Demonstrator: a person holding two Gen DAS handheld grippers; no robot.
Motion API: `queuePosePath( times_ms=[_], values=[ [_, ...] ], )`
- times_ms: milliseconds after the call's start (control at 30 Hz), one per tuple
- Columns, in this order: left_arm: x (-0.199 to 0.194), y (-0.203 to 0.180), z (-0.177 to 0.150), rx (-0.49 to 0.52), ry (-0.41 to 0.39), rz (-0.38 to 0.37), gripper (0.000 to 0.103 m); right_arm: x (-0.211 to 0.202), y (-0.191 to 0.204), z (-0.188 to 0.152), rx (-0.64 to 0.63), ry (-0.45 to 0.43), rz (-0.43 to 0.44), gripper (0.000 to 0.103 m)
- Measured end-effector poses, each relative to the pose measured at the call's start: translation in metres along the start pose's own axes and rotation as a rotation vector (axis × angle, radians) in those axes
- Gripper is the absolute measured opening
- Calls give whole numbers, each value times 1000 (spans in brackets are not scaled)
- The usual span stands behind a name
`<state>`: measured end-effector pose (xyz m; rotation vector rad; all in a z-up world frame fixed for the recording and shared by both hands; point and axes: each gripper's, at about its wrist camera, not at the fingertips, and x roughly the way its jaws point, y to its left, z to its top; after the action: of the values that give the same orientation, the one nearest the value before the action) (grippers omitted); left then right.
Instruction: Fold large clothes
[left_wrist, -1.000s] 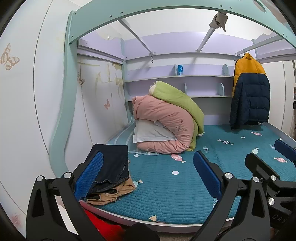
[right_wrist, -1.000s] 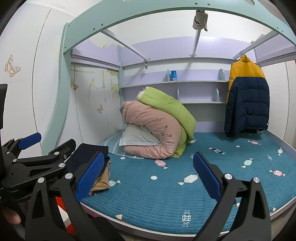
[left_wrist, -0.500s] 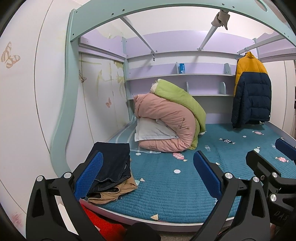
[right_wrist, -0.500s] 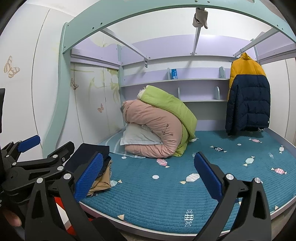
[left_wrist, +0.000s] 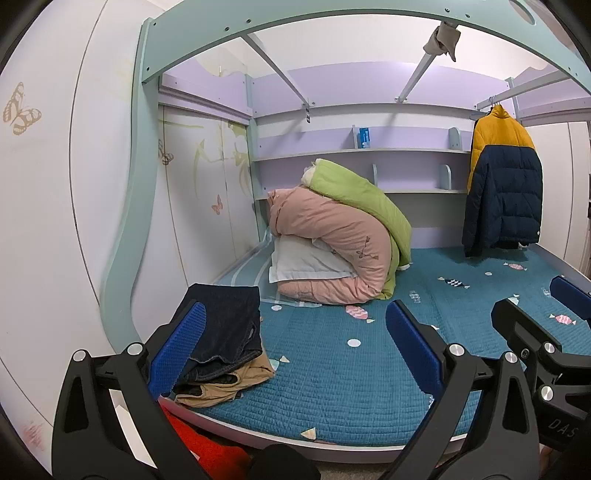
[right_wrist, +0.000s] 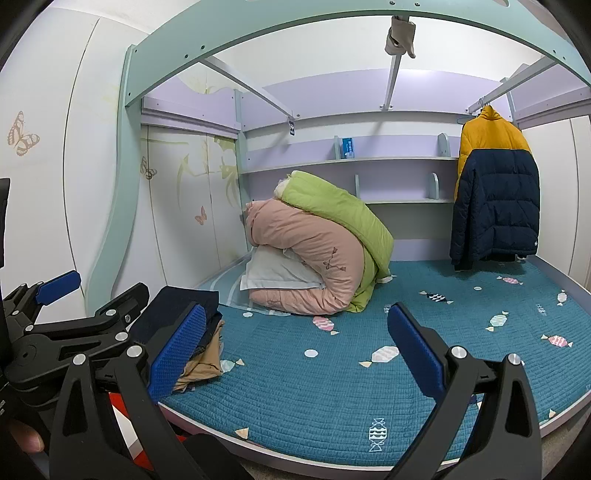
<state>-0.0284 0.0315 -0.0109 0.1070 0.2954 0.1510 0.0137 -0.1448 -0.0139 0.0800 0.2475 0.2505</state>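
Both grippers nudged forward, left gripper (left_wrist: 295, 350) wide, bed (left_wrist: 332, 369) edge near

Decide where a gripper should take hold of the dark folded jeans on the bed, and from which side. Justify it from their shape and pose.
Probably the hem end of the dark jeans, which curls up loosely atop the tan garment facing the bed's front edge. Come in low from that front edge with the left gripper, which is open and nearest; the far end lies flat, offering no lip.

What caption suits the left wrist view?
Open left claw faces folded dark jeans on a teal bed.
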Motion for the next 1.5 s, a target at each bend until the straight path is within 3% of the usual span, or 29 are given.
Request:
queuePosePath(
  times_ms=[1500],
  values=[
    [-3,-6,0,-7,-16,10,98,2,6,-1,4,1,-12,95]
  ],
)
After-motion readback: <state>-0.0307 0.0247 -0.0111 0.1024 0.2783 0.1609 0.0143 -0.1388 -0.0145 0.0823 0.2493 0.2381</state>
